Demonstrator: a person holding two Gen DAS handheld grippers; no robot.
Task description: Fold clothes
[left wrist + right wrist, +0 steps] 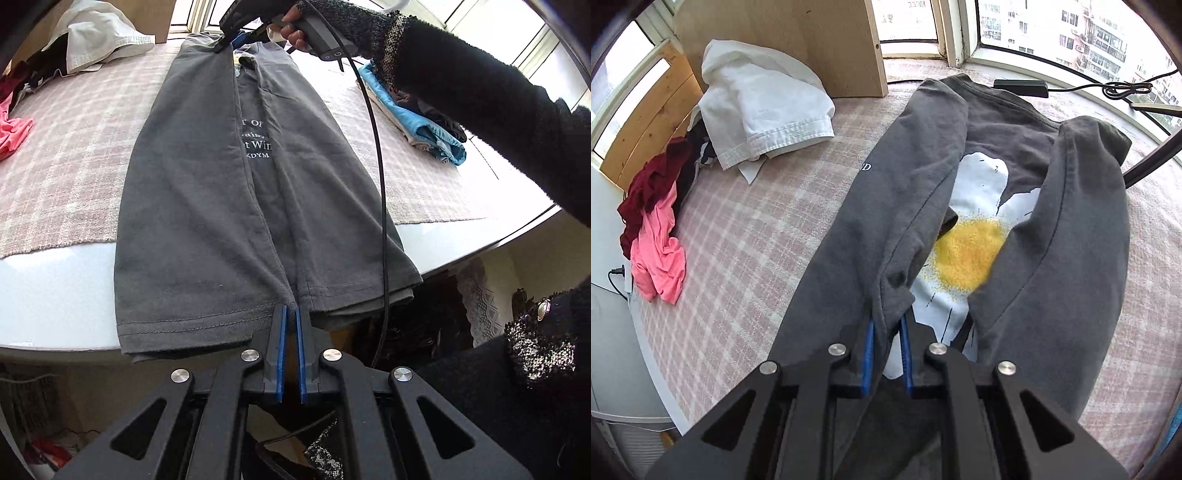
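Note:
A grey T-shirt (192, 184) lies lengthwise on the table, with both long sides folded in towards the middle. My left gripper (291, 317) is at the near hem by the table's front edge, shut on a pinch of the hem. At the far collar end, a hand (295, 37) in a dark sleeve holds my right gripper (231, 42) down on the cloth. In the right wrist view the T-shirt (1052, 258) shows a white and yellow daisy print between the flaps. There my right gripper (888, 325) is shut on the inner edge of the left flap.
A pink checked cloth (74, 147) covers the white table (55, 288). A white garment (761, 110), dark red and pink clothes (661, 258) lie to the left, by a wooden board (798, 40). Folded blue clothes (417, 122) sit on the right. A black cable (380, 184) hangs across the shirt.

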